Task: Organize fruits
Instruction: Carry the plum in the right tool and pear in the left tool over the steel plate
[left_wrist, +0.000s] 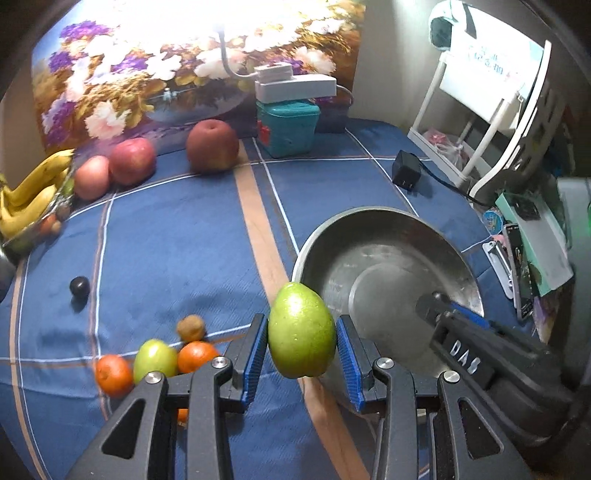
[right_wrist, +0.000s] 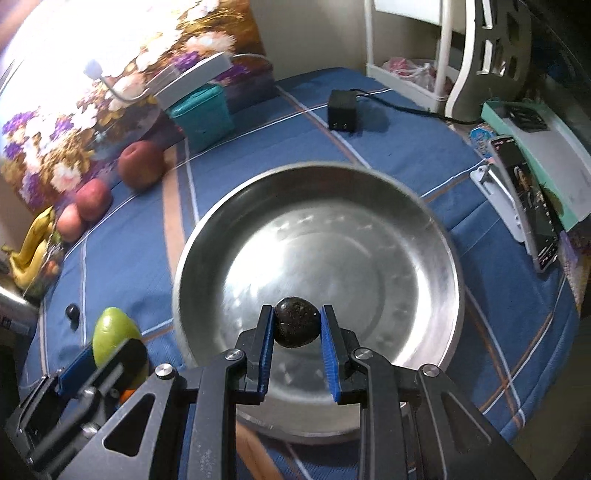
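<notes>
blue cloth (left_wrist: 166, 240) checked with white lines and a tan stripe; bowl (right_wrist: 369, 206) silver; pear (left_wrist: 301, 330) green; dark brown fruit (right_wrist: 296, 322) speckled. apples (left_wrist: 132, 159) red, bananas (left_wrist: 29, 199) yellow, oranges (left_wrist: 112, 374) orange, box (left_wrist: 288, 127) teal, adapter (left_wrist: 406, 170) black. backdrop (left_wrist: 110, 85) printed with white and purple flowers; pads (left_wrist: 255, 363) blue.

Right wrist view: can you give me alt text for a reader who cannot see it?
The right gripper is shut on a small dark round fruit, held above an empty round steel bowl on a blue checked cloth. At lower left, the left gripper holds a green oval fruit.
</notes>
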